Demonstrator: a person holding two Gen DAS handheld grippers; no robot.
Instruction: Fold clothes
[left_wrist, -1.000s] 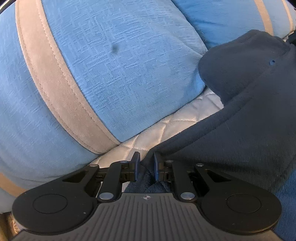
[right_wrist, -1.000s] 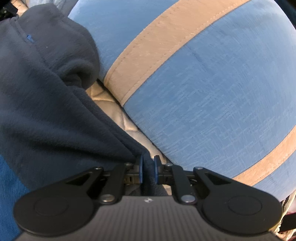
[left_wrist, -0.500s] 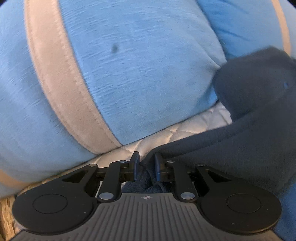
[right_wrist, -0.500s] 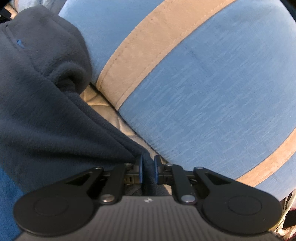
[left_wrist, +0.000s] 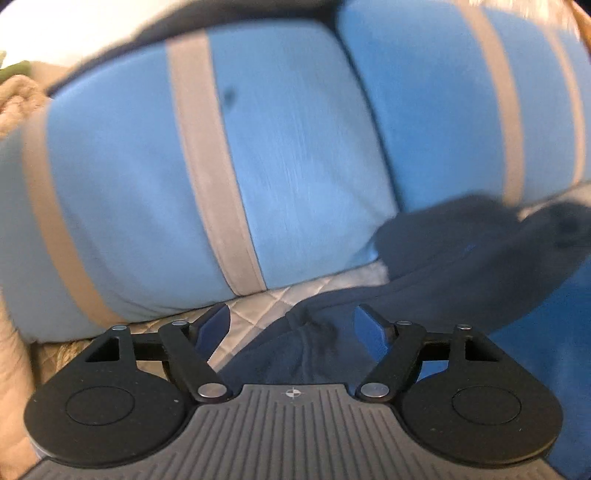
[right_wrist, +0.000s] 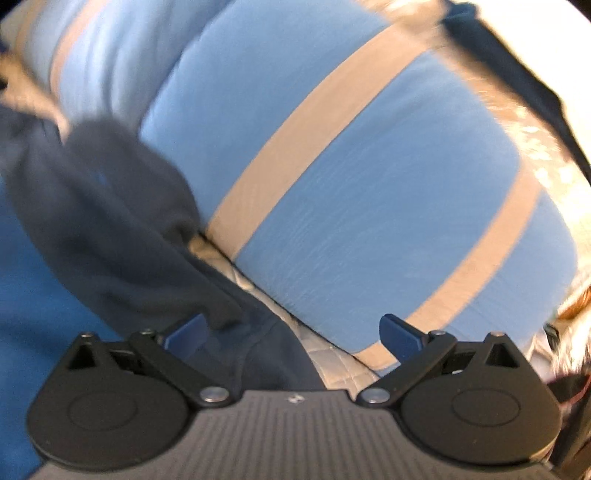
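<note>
Left claw (left_wrist: 291, 325): released. Its jaws have just been opening; the corner of the dark fleece (left_wrist: 424, 288) lies loose between them, and the pads do not press on it.
Right claw (right_wrist: 291, 332): released too, jaws just swung wide, with the other fleece (right_wrist: 122, 236) edge slack under and between them.
Fleece: a dark navy, fuzzy garment, thick and soft. It lies on the bed's quilted cover (left_wrist: 266, 306), folded over onto a brighter blue cloth (left_wrist: 546, 369), and its far lump butts against the pillows.
Pillows (left_wrist: 295, 155): two plump, light blue ones with tan stripes, just beyond the fleece, touching its far end.
Risk, near: I judge the fold may slump open now that both corners are free, since thick fleece springs back.
Risk, far: the bunched end against the pillows could stay lumpy and spoil a flat fold.
Risk, claws: a pad could snag the nap and drag the edge askew.
</note>
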